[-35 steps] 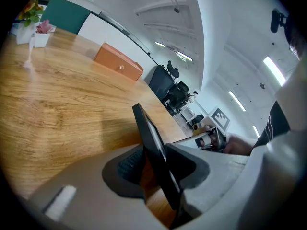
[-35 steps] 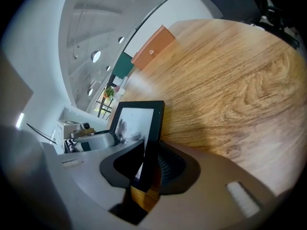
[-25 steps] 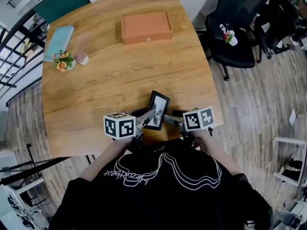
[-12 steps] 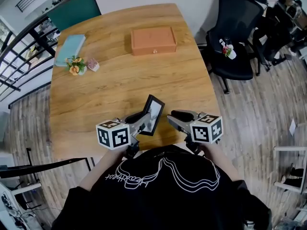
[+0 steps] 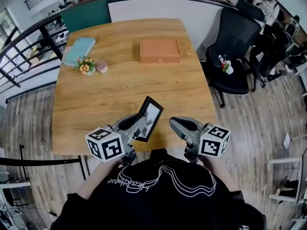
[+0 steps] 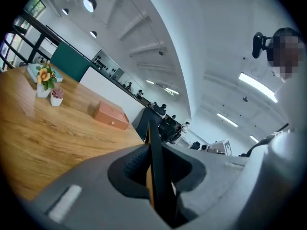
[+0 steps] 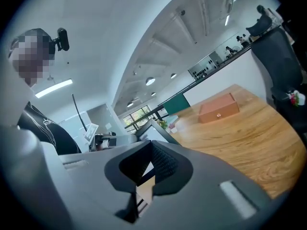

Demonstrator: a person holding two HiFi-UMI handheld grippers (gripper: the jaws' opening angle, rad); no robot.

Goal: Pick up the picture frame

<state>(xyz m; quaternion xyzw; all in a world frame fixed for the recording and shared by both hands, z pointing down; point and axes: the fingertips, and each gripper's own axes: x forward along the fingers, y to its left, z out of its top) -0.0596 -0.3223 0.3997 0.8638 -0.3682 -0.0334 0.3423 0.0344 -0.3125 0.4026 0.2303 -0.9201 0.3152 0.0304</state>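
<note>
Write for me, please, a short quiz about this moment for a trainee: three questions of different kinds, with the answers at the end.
1. True or false: the picture frame lies flat on the table.
2. Choose one. What do the jaws of the left gripper close on? A: the picture frame. B: the table's edge. C: nothing.
3. Fill in the missing word: the right gripper holds nothing, and its jaws are ___.

Key: 1 false (the left gripper holds it up, tilted). 2 A. 3 open.
</note>
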